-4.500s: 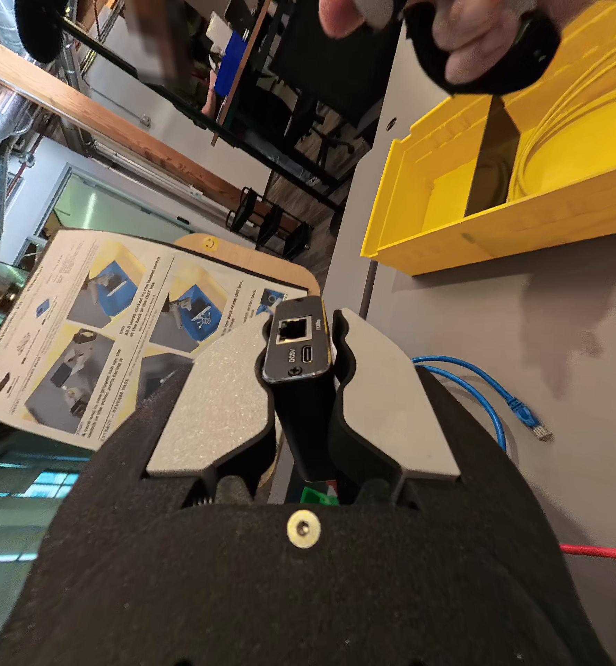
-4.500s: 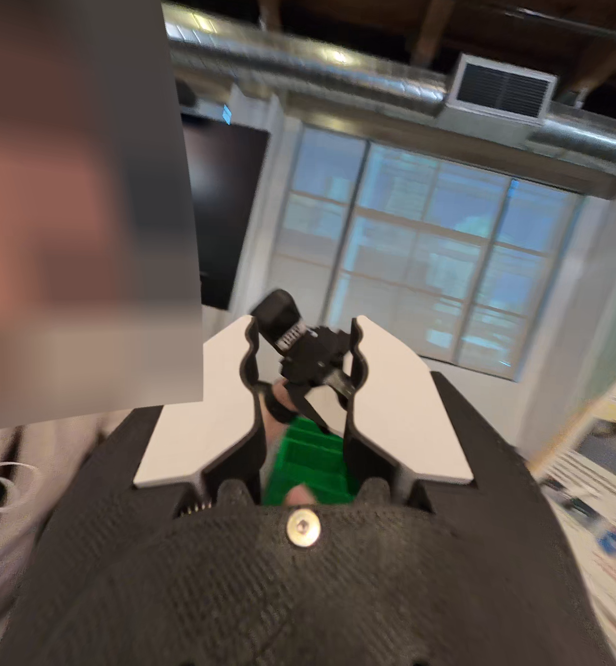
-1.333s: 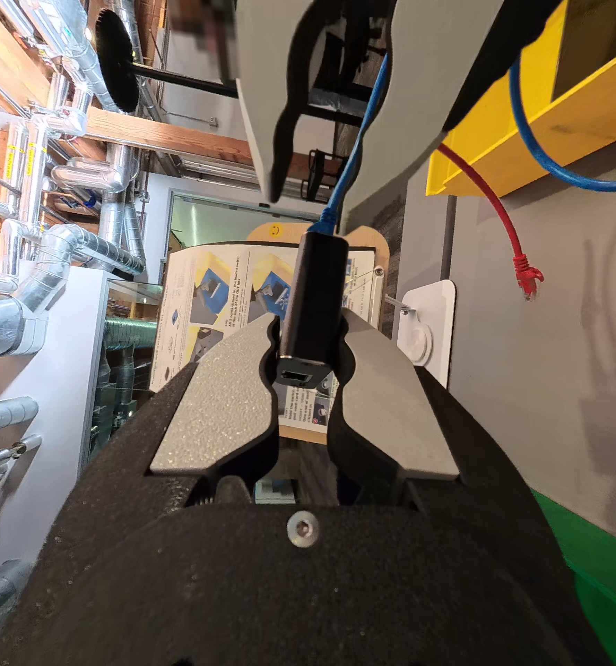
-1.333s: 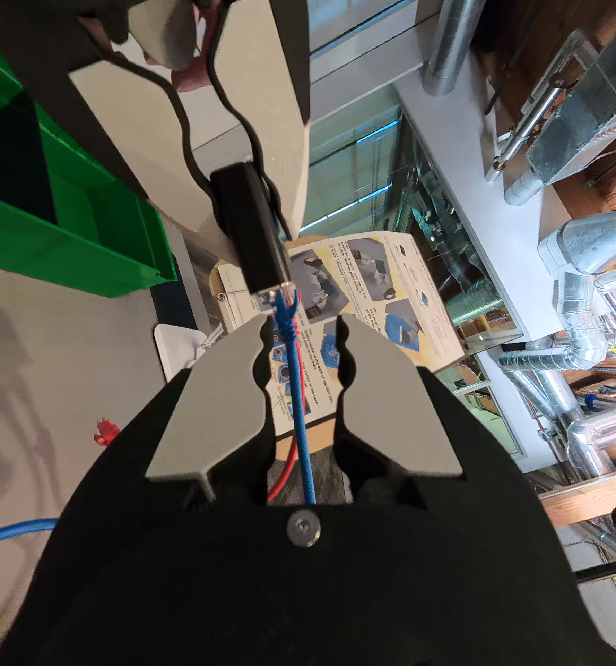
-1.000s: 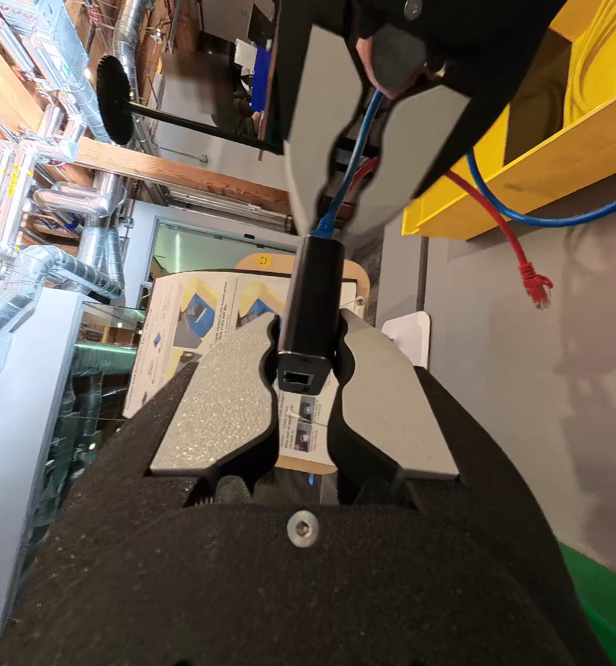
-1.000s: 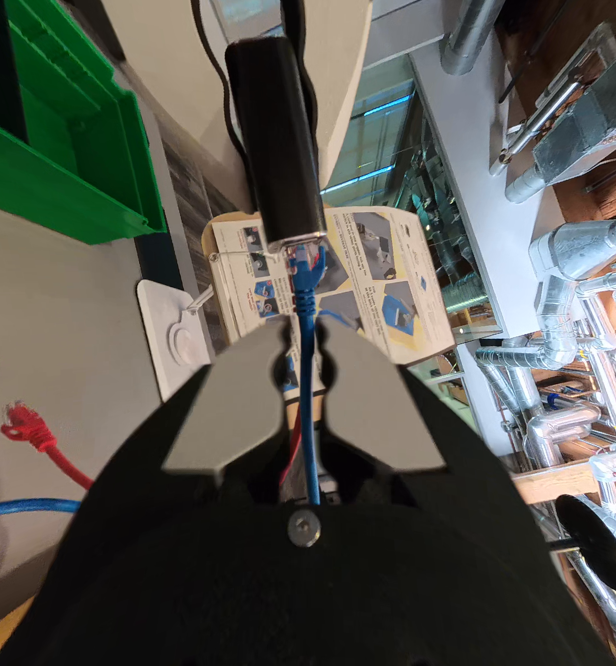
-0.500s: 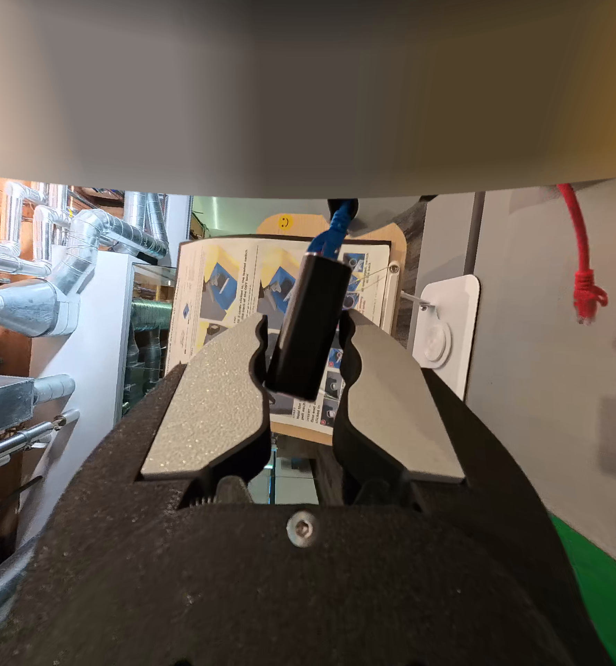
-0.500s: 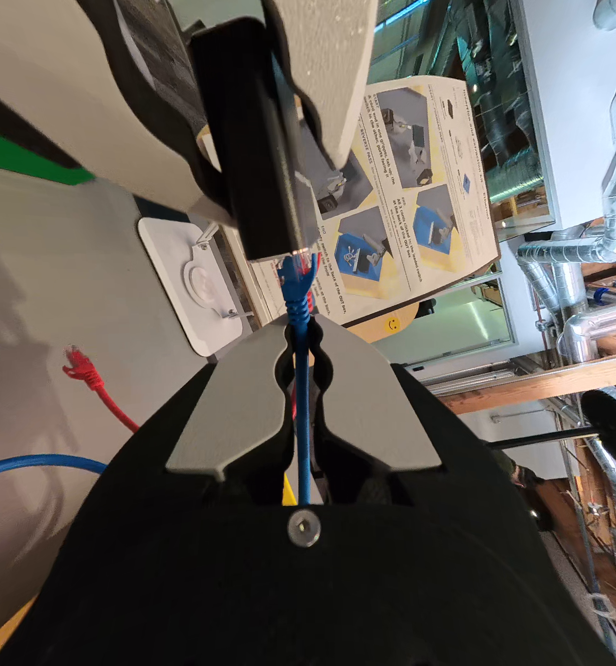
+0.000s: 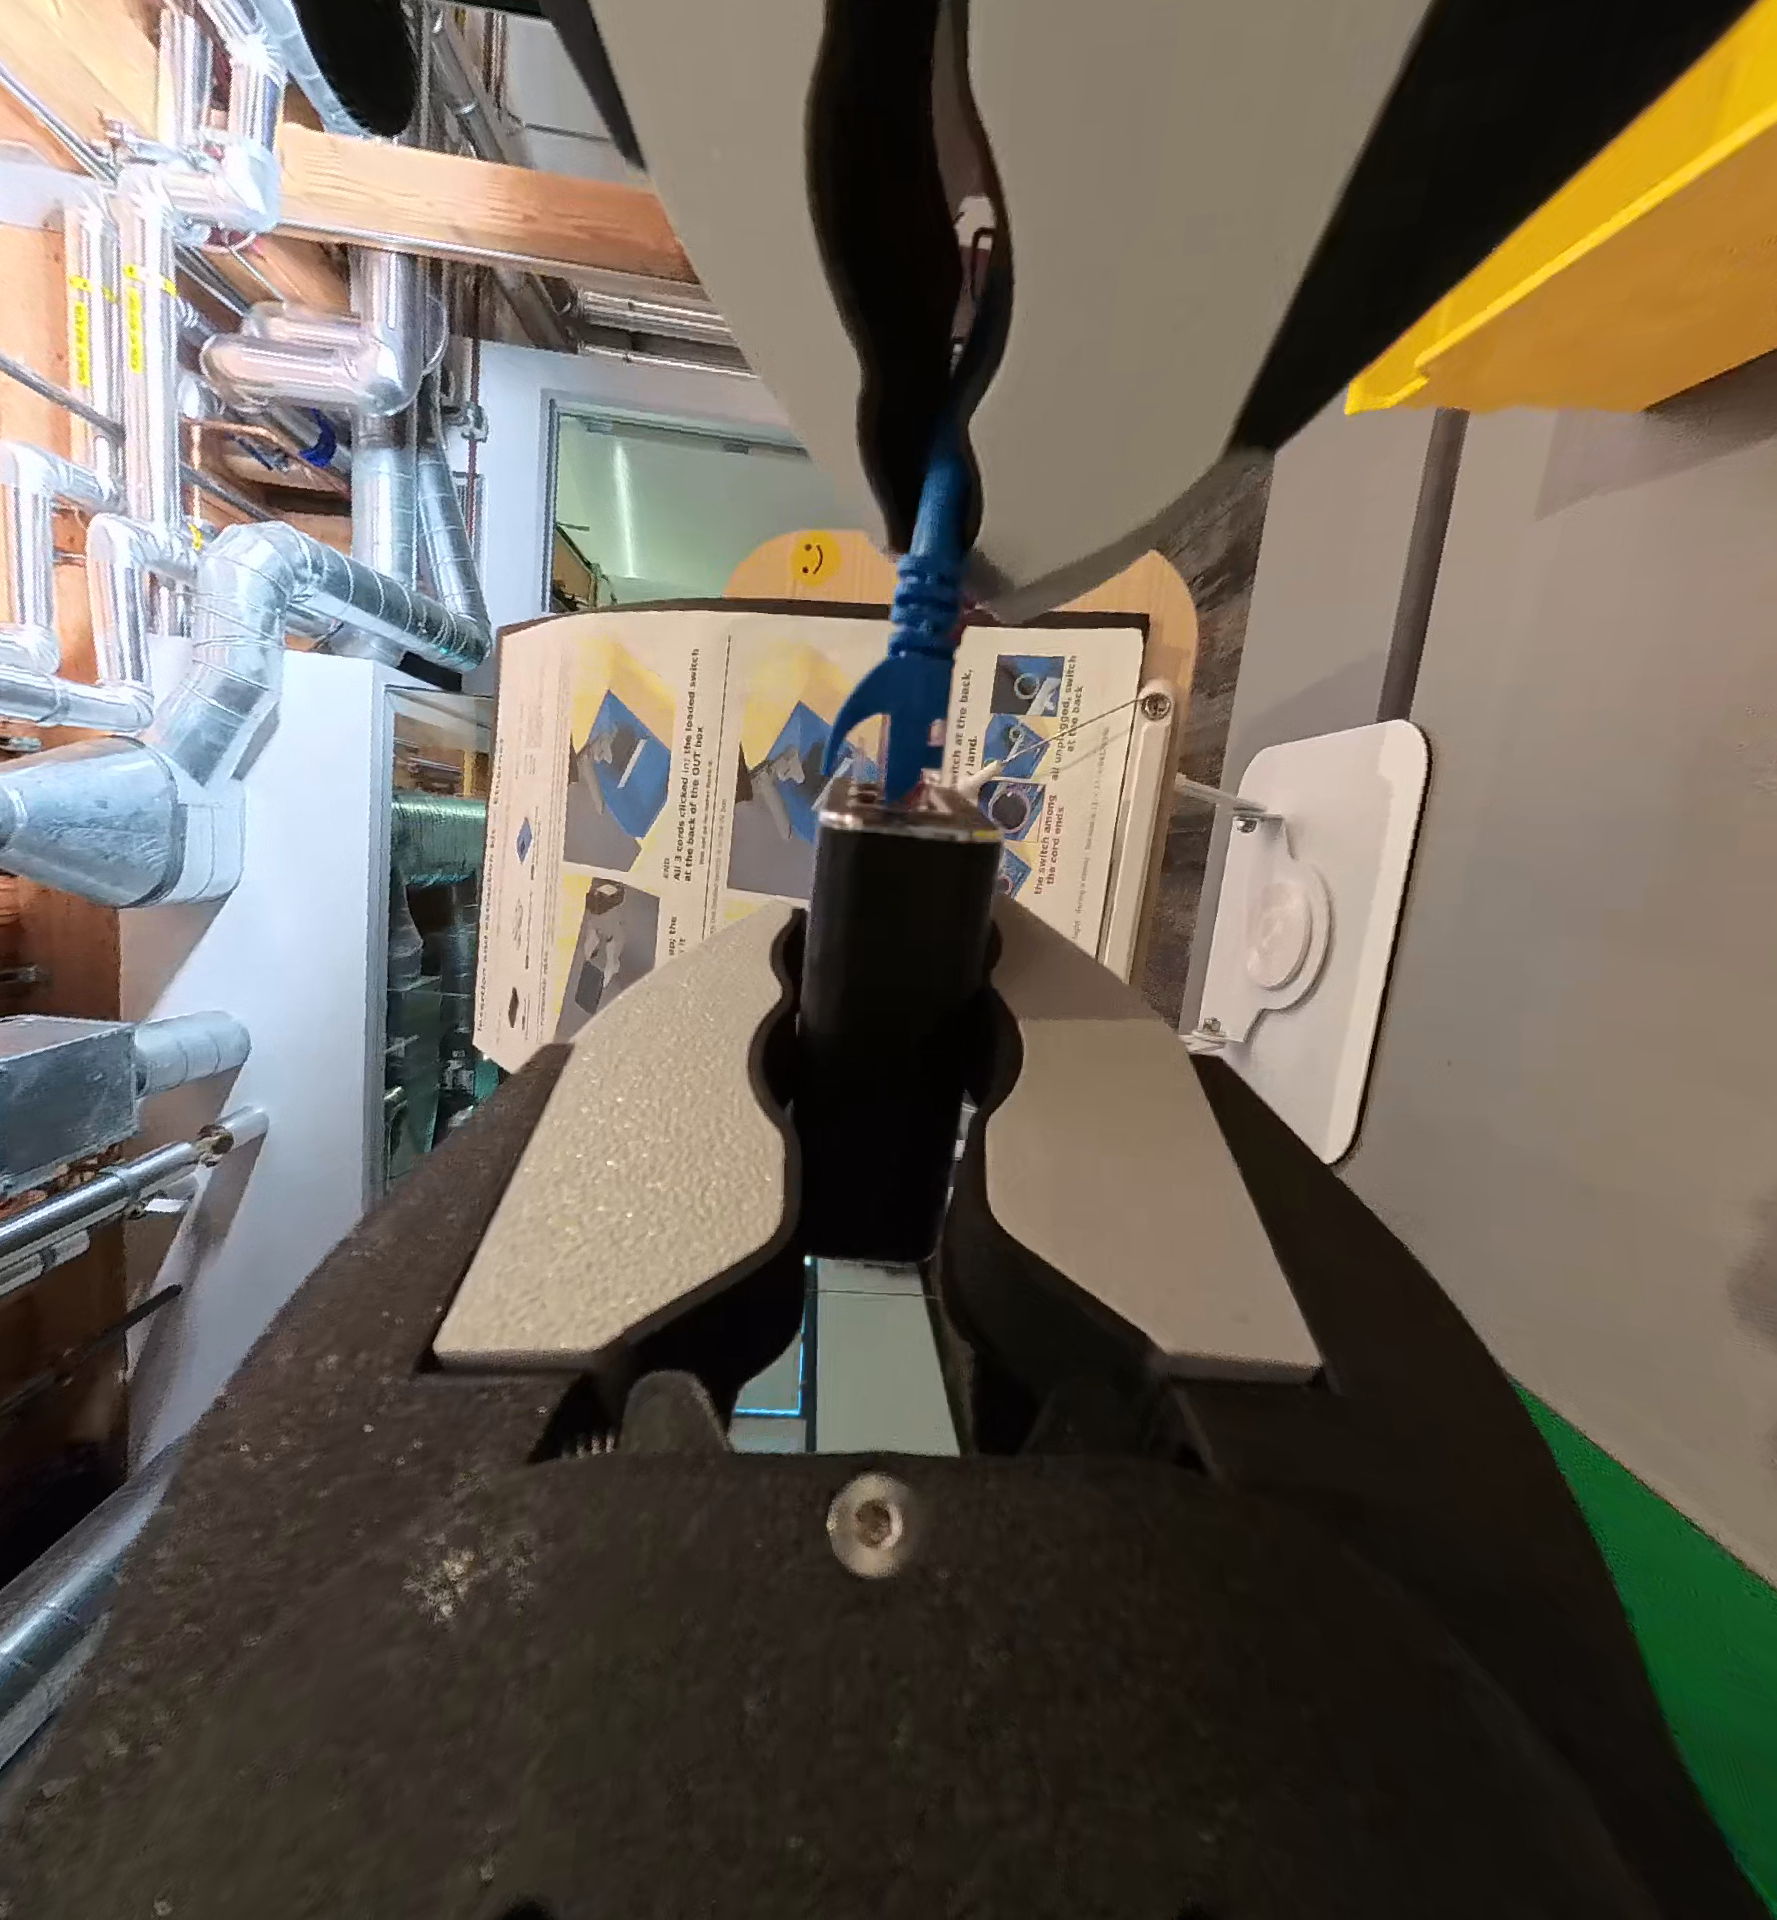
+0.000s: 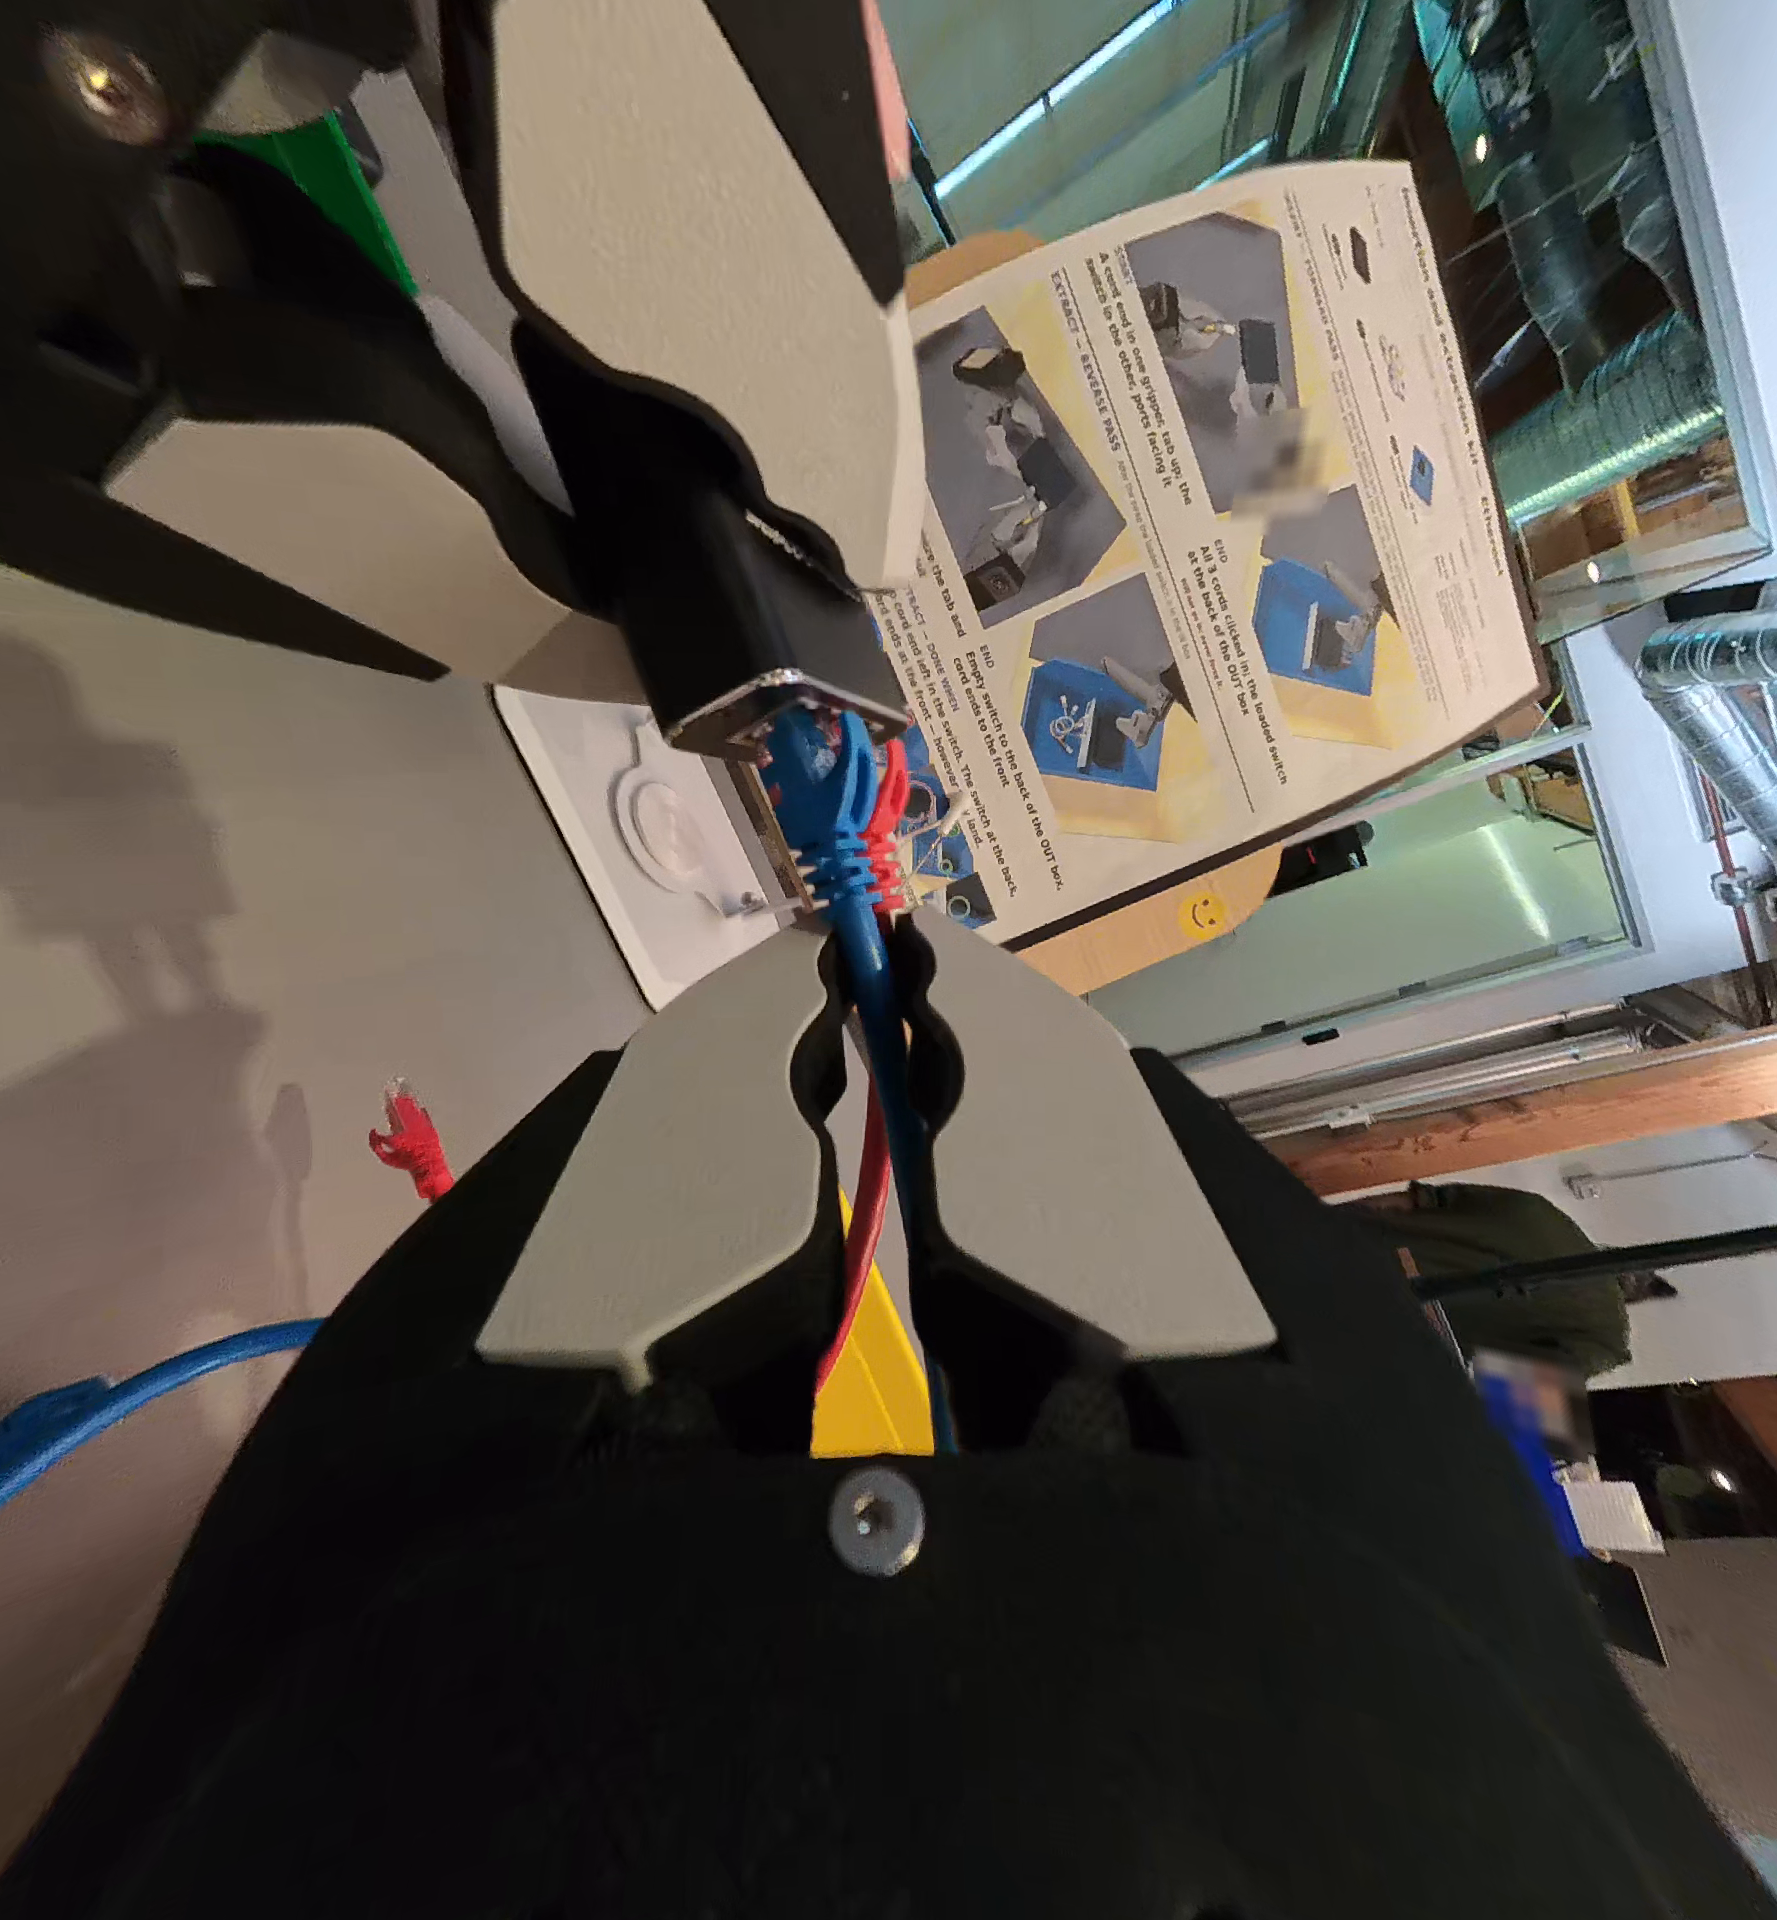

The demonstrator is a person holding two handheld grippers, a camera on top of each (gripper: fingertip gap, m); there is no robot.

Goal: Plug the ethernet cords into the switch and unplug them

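Observation:
My left gripper (image 9: 899,925) is shut on the black switch (image 9: 894,1039), which points away from me. A blue cord's plug (image 9: 915,665) sits in its far end. My right gripper (image 10: 868,940) faces it, shut on the blue cord (image 10: 879,1039) just behind the plug (image 10: 822,800). A red cord (image 10: 863,1226) also runs between its fingers, and its plug (image 10: 889,810) sits beside the blue one at the switch (image 10: 759,644). The right gripper also shows at the top of the left wrist view (image 9: 931,520).
A second red plug (image 10: 406,1132) and a blue cable (image 10: 84,1403) lie on the grey table (image 9: 1590,935). A yellow bin (image 9: 1590,260), a green bin (image 9: 1746,1662), a white mount plate (image 9: 1310,935) and a printed instruction sheet (image 9: 655,790) stand around. There is about 5 cm between the tips of the two grippers.
The right gripper, open around the blue cord a second ago, has closed on it just behind the plug. The switch has straightened between the left fingers. The two grippers have drawn closer.

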